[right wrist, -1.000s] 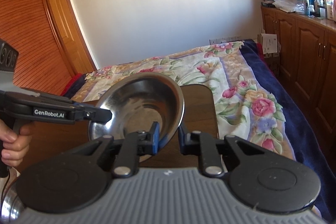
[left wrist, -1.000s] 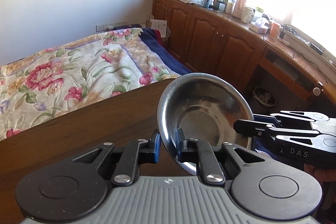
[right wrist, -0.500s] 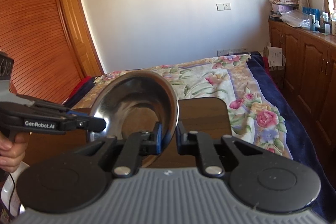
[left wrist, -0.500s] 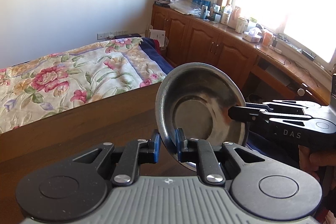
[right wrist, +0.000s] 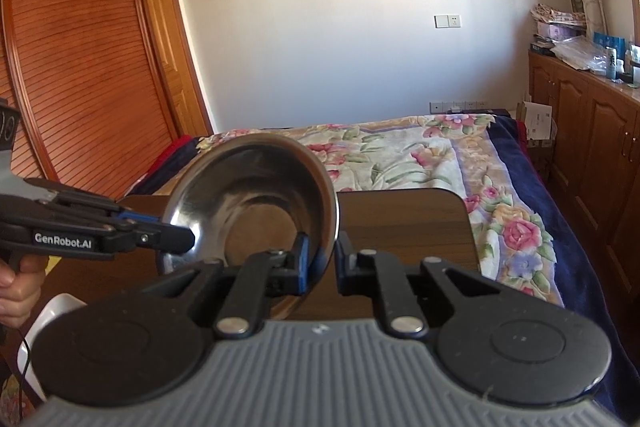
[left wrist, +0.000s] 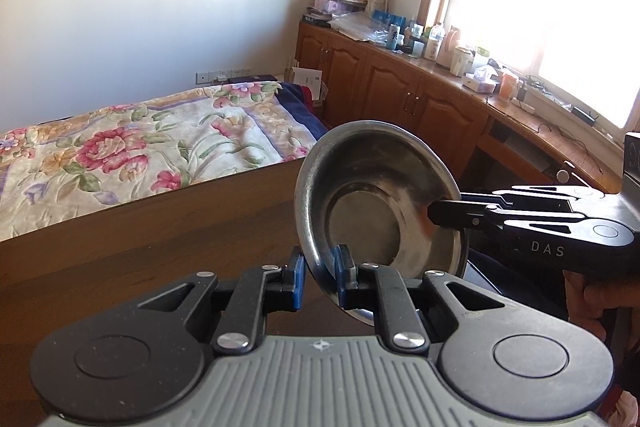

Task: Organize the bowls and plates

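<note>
1. The bowl (left wrist: 380, 203) is stainless steel, round and shallow, with a rolled rim and a flat circular base. Its inside is dull and smeared, with an orange reflection near one wall. It is held in the air, tilted on edge, above the table (left wrist: 140, 247).
2. The table is dark brown wood with a smooth grain and a rounded far corner. Past it lies a bed (left wrist: 140, 143) under a quilted floral cover with a navy border.
3. Brown panelled cabinets (left wrist: 404, 95) run under the bright window, their top crowded with bottles and boxes. In the right wrist view a slatted wooden door (right wrist: 88, 67) fills the left side.
4. The left gripper (left wrist: 320, 277) is matt black plastic with blue pads and a ribbed grey body. Its jaws are clamped on the bowl's near rim, one pad inside and one outside.
5. The right gripper (right wrist: 320, 267), of the same build, is clamped on the rim at the bowl's opposite side. In the left wrist view it reaches in level from the right, its tip (left wrist: 440, 217) over the bowl's wall.
6. Both grippers point forward and downward. A hand (right wrist: 18, 291) wraps the left gripper's handle at the edge of the right wrist view. Fingers (left wrist: 592, 293) grasp the right gripper's handle.
</note>
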